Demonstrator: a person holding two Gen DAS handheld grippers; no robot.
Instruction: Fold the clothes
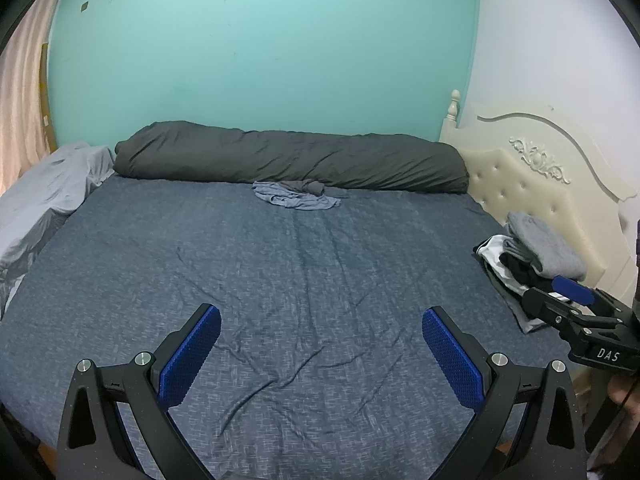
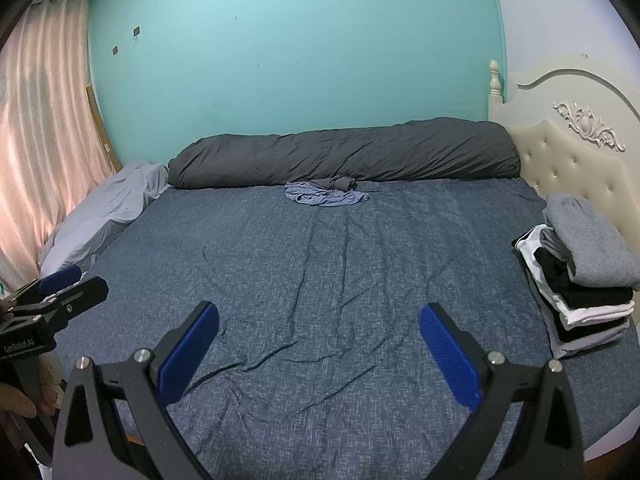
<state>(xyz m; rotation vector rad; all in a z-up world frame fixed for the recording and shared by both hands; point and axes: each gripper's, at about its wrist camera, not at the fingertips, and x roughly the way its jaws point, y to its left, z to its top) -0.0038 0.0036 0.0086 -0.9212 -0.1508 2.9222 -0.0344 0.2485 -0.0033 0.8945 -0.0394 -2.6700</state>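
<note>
From the left wrist camera, the left gripper [image 1: 321, 354] hung spread wide over the near part of the bed [image 1: 280, 280] with nothing between its blue pads [image 1: 188, 360]. The crumpled blue garment [image 1: 298, 197] lay far across the sheet, just in front of the dark rolled duvet [image 1: 288, 158] along the wall. A stack of folded clothes [image 1: 532, 268] sat at the right edge by the headboard [image 1: 540, 184], and the right gripper [image 1: 560, 300] showed just beside it. The likely step was fetching that garment; doing it well meant reaching past the bare sheet, pinching only the blue cloth, not the duvet behind it or the sheet under it, and drawing it to the middle. From the right wrist camera, the right gripper [image 2: 319, 354] was likewise wide open and empty, with the left gripper [image 2: 60, 284] at the left edge. The garment [image 2: 324, 196] again touched the duvet's [image 2: 344, 152] foot. The wide middle of the bed [image 2: 320, 300] gave ample room to spread it flat, while the stack [image 2: 588, 272] and the pale bedding [image 2: 108, 212] at the left marked the limits to stay within.
</note>
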